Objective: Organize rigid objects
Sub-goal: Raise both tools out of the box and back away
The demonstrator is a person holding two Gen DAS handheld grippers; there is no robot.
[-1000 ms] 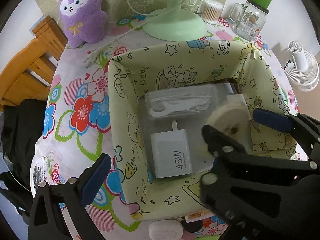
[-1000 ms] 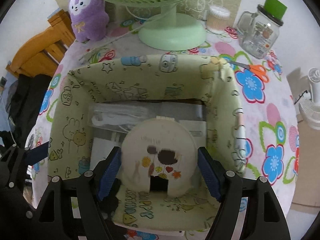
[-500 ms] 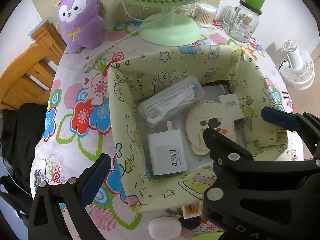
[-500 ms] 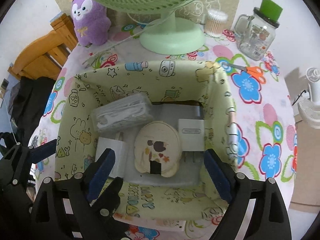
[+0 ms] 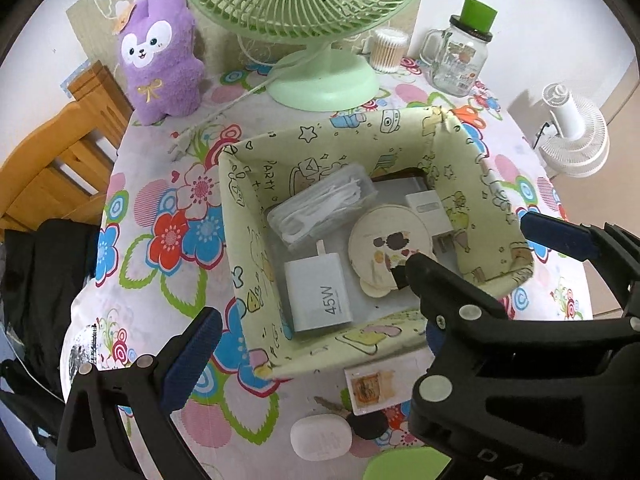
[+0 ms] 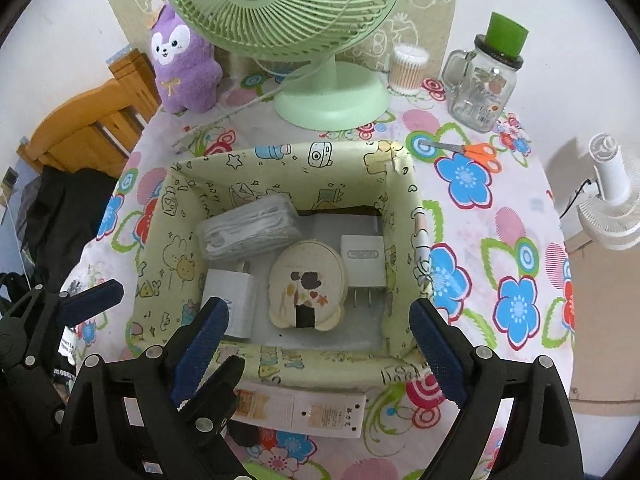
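A pale green fabric box [image 6: 400, 216] printed with doodles sits in the middle of the flowered worktop [image 6: 520, 248]. Inside it lie a round beige disc [image 6: 306, 280] with small coloured shapes and a black patch, a white charger marked 45W [image 5: 318, 294] at its left, a smaller white plug [image 6: 362, 264] with its prongs toward the near wall at its right, and a clear bag of white picks [image 6: 248, 230] toward the far left corner. The disc overlaps the edge of the smaller plug.

The right tool [image 6: 316, 340] hangs above the near wall of the box with its blue-padded fingers spread wide and nothing between them. The left tool [image 5: 360, 292] is also spread wide and empty; one finger is over the worktop left of the box, the other over the box's right side.

Just outside the near wall lie a flat white card packet [image 6: 304, 412], a white oval case [image 5: 320, 436] and a dark key [image 5: 360, 424] beside it. Along the far edge of the worktop stand a purple plush toy [image 6: 184, 68], a green desk fan [image 6: 320, 80], a tub of cotton swabs [image 6: 408, 68] and a glass jar with a green lid [image 6: 484, 80]. Orange-handled scissors [image 6: 468, 150] lie near the box's far right corner. A small white fan [image 6: 612, 200] stands beyond the right edge, a wooden chair [image 6: 92, 132] beyond the left.
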